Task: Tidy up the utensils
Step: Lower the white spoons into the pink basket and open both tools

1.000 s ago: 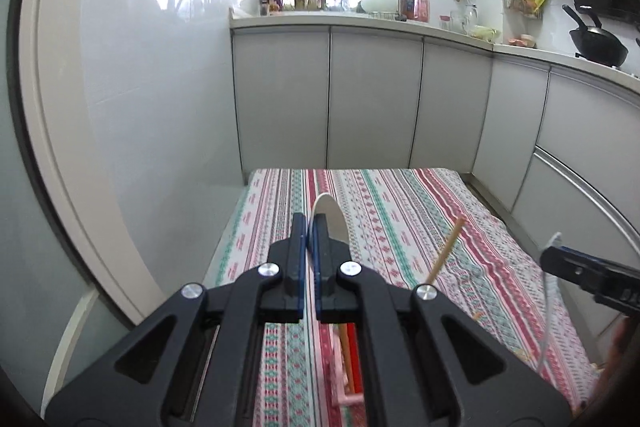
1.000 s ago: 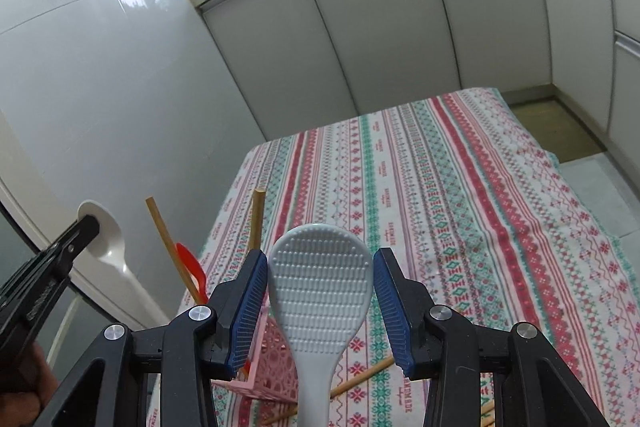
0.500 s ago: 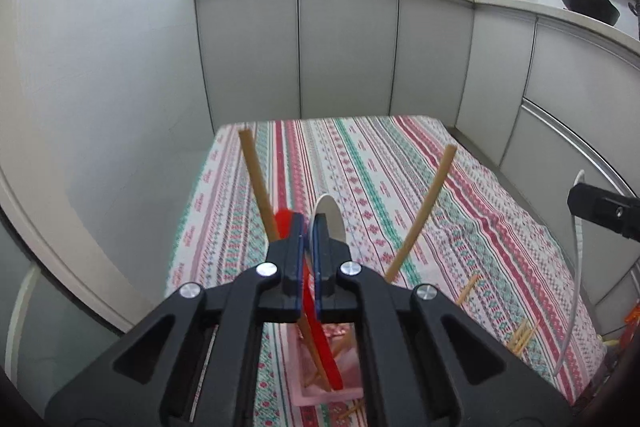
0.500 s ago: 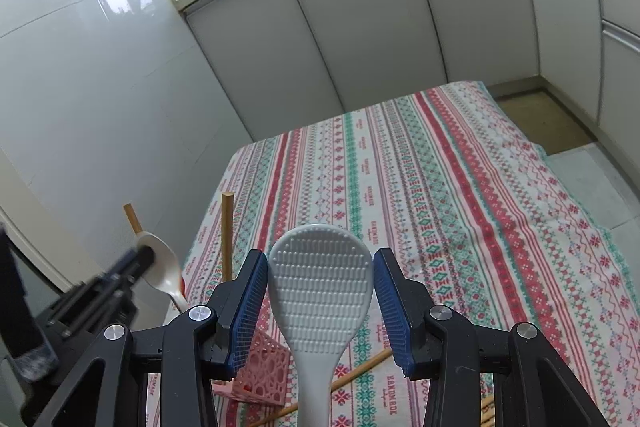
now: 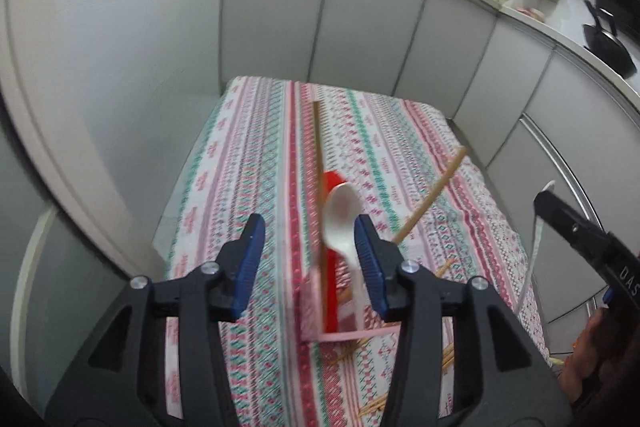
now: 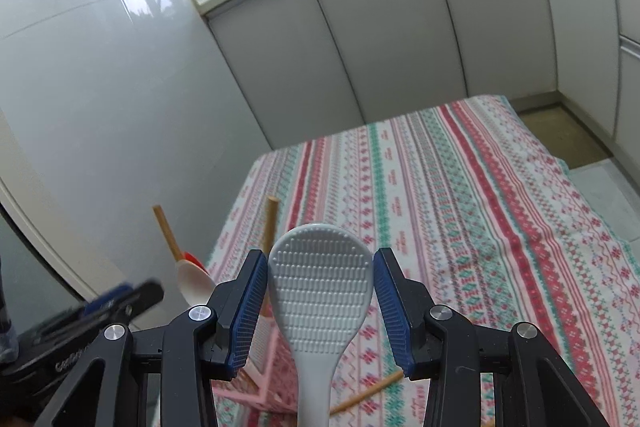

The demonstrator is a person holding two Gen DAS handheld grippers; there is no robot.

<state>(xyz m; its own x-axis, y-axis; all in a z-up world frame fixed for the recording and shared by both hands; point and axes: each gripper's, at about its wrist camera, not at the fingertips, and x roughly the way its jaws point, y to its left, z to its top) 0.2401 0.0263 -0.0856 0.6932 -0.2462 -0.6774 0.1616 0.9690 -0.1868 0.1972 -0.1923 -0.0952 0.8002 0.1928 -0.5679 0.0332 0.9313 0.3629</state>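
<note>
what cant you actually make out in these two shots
- Pink basket, left wrist view: blurred by motion, its base hidden behind the left gripper.
- White spoon, left wrist view: handle end hidden behind the gripper's finger.
- Rice paddle, right wrist view: handle cut off by the bottom edge, so the right gripper's hold on it is not visible.
- Loose chopsticks on the tablecloth: partly hidden, count unclear.

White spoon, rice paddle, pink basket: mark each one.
White spoon (image 5: 340, 215), left wrist view, on its bowl.
Rice paddle (image 6: 320, 291), right wrist view, on its dimpled blade.
Pink basket (image 5: 310, 307), left wrist view, on its left wall.
</note>
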